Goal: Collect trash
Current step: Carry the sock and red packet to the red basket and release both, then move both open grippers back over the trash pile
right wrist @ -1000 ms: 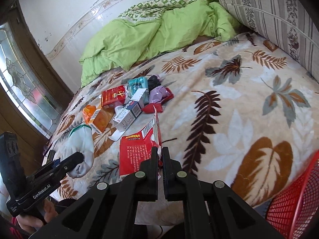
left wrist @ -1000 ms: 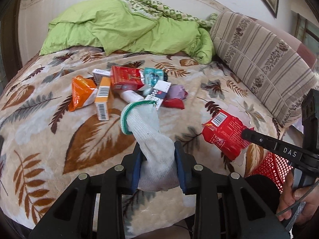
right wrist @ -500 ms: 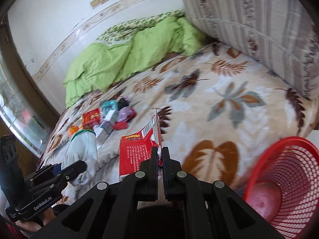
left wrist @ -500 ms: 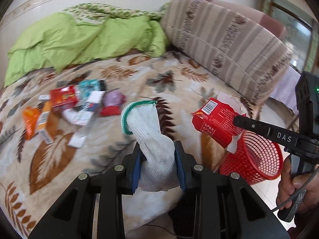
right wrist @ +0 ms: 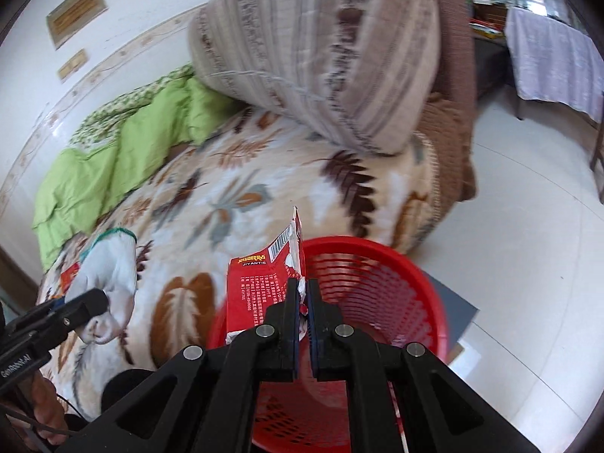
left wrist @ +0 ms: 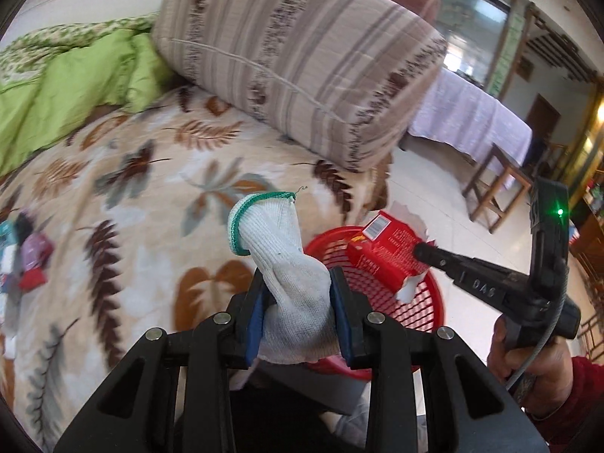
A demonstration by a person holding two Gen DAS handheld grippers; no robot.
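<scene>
Presently, delivery step. Left claw point(left wrist: 298, 302) clamped on white glove point(left wrist: 287, 264), jaws beginning to ease apart, beside red basket point(left wrist: 426, 313). Right claw point(right wrist: 301, 302) clamped on red wrapper point(right wrist: 260, 287) above the basket. Next: release both inside the rim.

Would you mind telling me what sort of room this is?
Most likely a bedroom in a home: a leaf-patterned blanket covers a bed, with a green duvet and a striped bolster on it.
</scene>
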